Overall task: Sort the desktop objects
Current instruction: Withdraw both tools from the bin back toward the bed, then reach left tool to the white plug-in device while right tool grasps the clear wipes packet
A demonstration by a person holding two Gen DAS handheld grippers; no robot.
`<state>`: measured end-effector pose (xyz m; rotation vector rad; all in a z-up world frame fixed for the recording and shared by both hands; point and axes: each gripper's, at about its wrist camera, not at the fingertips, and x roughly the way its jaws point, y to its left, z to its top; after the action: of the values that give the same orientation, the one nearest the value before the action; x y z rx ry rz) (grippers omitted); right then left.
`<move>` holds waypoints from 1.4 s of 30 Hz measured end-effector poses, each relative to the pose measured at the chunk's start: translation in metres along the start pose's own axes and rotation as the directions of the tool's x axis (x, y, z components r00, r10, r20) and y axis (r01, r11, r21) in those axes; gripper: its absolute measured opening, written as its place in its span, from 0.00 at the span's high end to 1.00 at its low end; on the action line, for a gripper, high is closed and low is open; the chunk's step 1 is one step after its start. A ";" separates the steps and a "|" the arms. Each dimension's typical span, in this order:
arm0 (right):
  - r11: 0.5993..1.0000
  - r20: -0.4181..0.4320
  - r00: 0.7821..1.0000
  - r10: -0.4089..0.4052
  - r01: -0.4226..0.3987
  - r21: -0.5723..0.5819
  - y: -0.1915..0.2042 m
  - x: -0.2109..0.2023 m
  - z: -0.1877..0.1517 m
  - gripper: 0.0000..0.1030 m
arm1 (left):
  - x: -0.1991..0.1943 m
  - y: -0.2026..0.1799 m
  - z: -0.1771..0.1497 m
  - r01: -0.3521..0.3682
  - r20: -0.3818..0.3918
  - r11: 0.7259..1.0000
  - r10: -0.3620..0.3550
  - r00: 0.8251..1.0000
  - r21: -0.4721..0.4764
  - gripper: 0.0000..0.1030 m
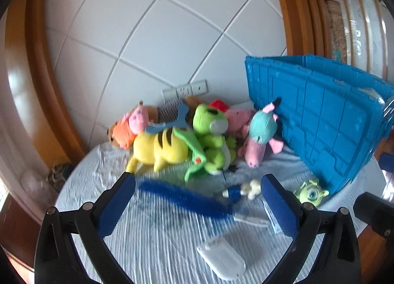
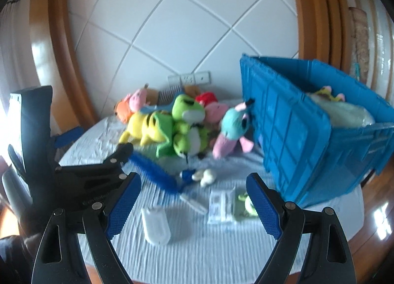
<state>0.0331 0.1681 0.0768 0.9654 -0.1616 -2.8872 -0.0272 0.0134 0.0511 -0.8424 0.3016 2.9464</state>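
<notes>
Two grippers hang over the table (image 1: 152, 242), and each has its blue fingers spread wide apart with nothing between them: the left gripper (image 1: 197, 207) and the right gripper (image 2: 194, 205) both look ready to pick something. Just past the left gripper's tips lies a fuzzy blue brush (image 1: 182, 197), and nearer the camera a flat white case (image 1: 221, 258). Ahead of the right gripper lie a white packet (image 2: 220, 206) and a little green one-eyed toy (image 1: 311, 191), loose on the striped cloth, likely waiting to be sorted. Farther back, soft toys sit in a heap by the wall: a yellow striped plush (image 1: 162, 148), a green frog plush (image 2: 188, 124) and a teal and pink plush (image 1: 261, 136). The teal and pink one leans on the blue bin (image 2: 295, 131), which stands at the right (some soft things are already inside it), so I think that is where toys go.
</notes>
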 end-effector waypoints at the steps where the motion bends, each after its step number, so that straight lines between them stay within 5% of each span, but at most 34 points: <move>1: 1.000 -0.013 1.000 0.006 -0.006 -0.004 -0.001 0.002 -0.005 0.15 | 0.001 0.000 -0.005 -0.002 -0.011 1.000 0.002 1.000 -0.009 0.00; 13: 0.997 -0.088 0.996 0.024 -0.030 -0.077 -0.001 0.024 -0.034 0.15 | 0.014 -0.011 -0.049 -0.029 -0.066 0.997 0.024 0.998 -0.065 0.00; 23: 0.996 -0.158 0.987 0.006 -0.021 -0.092 -0.025 0.064 -0.058 0.15 | 0.031 0.027 -0.091 -0.119 -0.128 0.980 0.099 0.987 -0.160 0.00; 34: 0.990 -0.336 0.940 0.052 -0.093 -0.106 -0.055 0.152 -0.075 0.15 | 0.071 0.028 -0.127 -0.232 -0.261 0.957 0.182 0.948 -0.175 0.00; 42: 0.984 -0.387 0.922 0.024 -0.091 -0.155 -0.057 0.186 -0.077 0.15 | 0.125 0.001 -0.153 -0.173 -0.402 0.970 0.092 0.911 -0.169 0.00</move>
<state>-0.0714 0.1961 -0.1021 1.4353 0.0844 -2.5419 -0.0541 -0.0181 -0.1424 -1.5031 0.0781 2.9435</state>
